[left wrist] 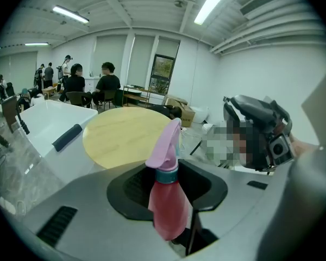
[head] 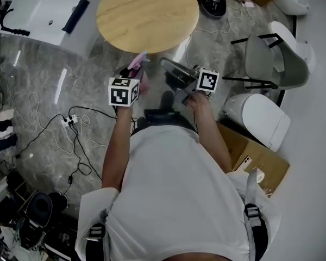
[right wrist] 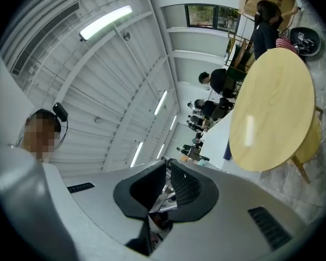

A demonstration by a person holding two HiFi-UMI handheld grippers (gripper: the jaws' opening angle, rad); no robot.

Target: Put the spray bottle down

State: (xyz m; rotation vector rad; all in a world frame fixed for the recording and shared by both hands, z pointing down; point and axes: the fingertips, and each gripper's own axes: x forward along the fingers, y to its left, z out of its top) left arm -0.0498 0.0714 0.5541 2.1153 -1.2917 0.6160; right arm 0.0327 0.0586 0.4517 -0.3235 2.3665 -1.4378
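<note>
The left gripper [left wrist: 171,200] is holding a pink spray bottle [left wrist: 165,211] by its body, the jaws pressing on both sides and the nozzle pointing toward the round wooden tabletop [left wrist: 125,135]. The bottle is hanging in the air just short of the tabletop's near edge, not touching it. The right gripper [right wrist: 164,185] is hovering near that same edge, its jaws sitting almost together with nothing between them. A white bathtub [head: 38,10] is standing just left of the tabletop.

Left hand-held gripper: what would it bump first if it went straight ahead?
Probably the round wooden table, straight beyond the pink spray bottle the left hand-held gripper holds; depth is unclear.
</note>
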